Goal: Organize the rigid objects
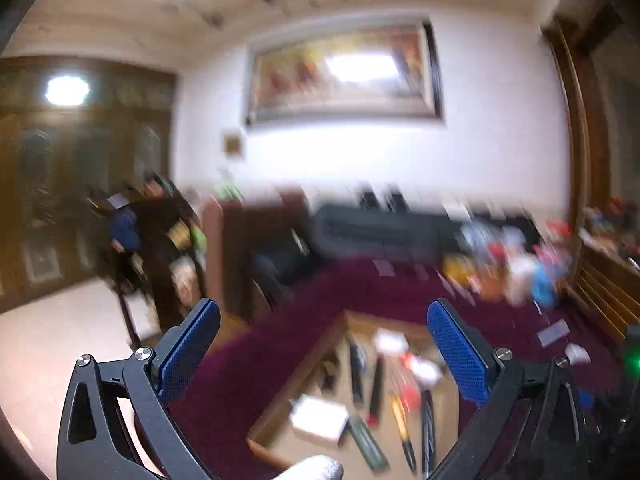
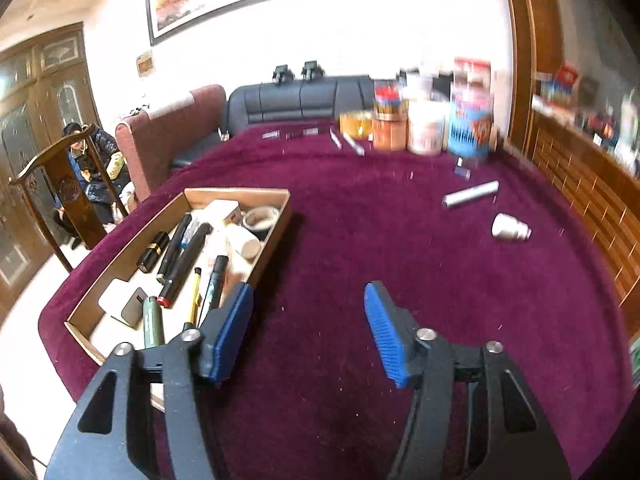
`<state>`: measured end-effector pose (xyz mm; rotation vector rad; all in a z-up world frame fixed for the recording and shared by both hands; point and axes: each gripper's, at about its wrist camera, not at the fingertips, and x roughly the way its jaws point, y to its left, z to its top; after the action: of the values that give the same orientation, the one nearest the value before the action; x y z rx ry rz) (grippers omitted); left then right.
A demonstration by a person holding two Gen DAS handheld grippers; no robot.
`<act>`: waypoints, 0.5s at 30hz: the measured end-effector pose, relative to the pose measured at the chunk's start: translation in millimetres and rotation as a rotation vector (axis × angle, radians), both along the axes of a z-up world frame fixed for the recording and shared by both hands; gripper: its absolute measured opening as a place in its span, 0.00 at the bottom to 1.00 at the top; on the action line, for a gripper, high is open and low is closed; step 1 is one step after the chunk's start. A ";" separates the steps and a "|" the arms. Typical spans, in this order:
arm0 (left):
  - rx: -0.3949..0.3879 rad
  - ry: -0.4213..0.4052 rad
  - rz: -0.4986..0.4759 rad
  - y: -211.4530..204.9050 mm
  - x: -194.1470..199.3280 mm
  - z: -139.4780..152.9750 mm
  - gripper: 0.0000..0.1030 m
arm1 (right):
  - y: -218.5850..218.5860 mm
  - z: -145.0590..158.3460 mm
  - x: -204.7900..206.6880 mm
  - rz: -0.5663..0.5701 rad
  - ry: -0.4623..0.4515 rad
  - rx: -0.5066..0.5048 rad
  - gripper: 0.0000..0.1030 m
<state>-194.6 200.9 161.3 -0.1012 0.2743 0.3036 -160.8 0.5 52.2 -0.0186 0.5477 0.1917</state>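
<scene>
Fingers (image 2: 236, 328) apart, labels on jars (image 2: 428, 120) unreadable

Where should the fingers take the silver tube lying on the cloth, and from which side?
Probably the middle of the silver tube, coming from above with the fingers across its width. It lies flat on the cloth, long and thin, with free space around it.

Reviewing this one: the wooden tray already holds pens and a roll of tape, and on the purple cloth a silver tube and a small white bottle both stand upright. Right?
Not quite. The wooden tray does hold pens and a roll of tape, but the silver tube and small white bottle lie on their sides on the purple cloth, as the right wrist view shows.
</scene>
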 end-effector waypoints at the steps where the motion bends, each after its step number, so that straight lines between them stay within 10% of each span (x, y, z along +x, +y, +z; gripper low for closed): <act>1: -0.065 0.061 -0.047 7.5 9.6 -6.6 0.99 | 5.4 0.3 -4.1 -0.008 -0.021 -0.027 0.78; 5: -0.261 0.202 -0.085 37.0 31.0 -31.5 0.99 | 25.6 -4.6 -14.9 0.014 -0.032 -0.108 0.79; 15: -0.269 0.210 0.062 75.7 25.7 -47.4 0.99 | 97.9 -4.7 -34.7 0.210 -0.023 -0.261 0.79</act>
<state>-169.0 276.6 113.9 -0.3449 0.5205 0.3378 -195.5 98.4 47.5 -0.3329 0.5444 0.3226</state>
